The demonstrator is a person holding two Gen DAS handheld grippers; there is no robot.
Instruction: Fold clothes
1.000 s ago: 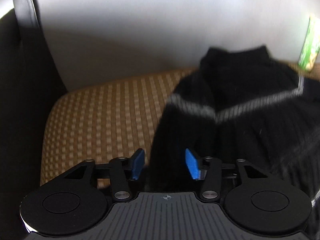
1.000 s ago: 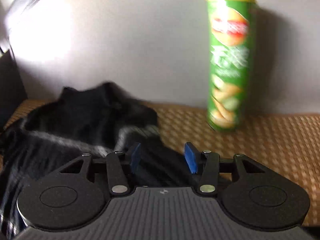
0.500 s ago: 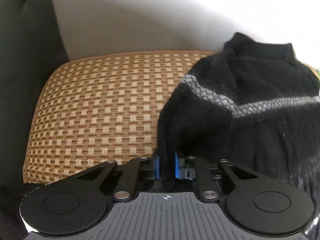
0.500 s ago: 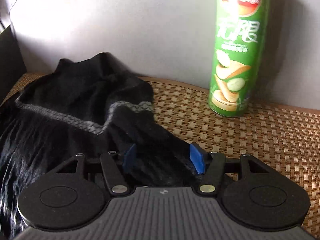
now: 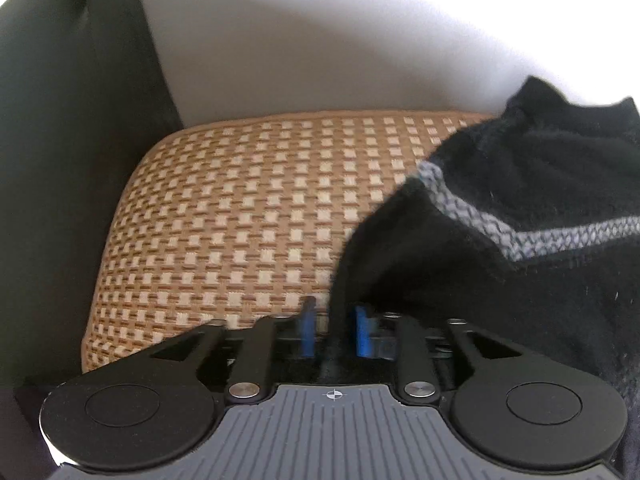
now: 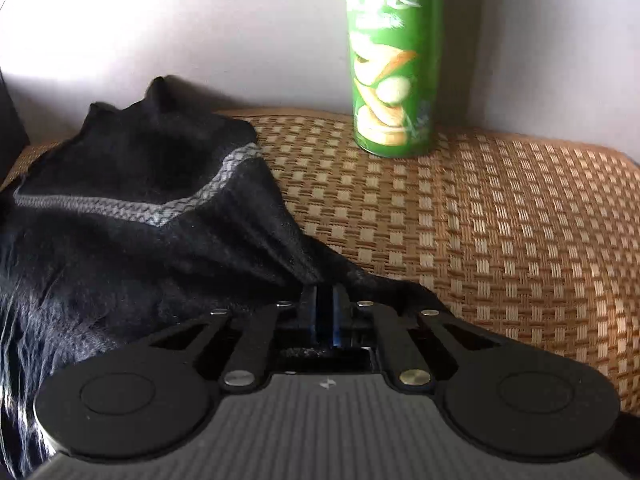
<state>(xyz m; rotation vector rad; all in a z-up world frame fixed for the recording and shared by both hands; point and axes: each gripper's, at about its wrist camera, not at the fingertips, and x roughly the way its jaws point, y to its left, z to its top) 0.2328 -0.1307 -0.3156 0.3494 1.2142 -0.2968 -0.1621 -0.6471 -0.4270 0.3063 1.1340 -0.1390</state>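
Black sweater [image 6: 132, 240] lies on woven cushion [image 6: 500, 240], by white back. Both grippers point steeply down at near edge. Left gripper [image 5: 334, 330] just opened a bit, blue pads [image 5: 307, 332] apart, cloth fold between, not pinched. Right gripper [image 6: 325, 314] just closed, pinching sweater edge. Green can [image 6: 390, 60] stands behind, apart.
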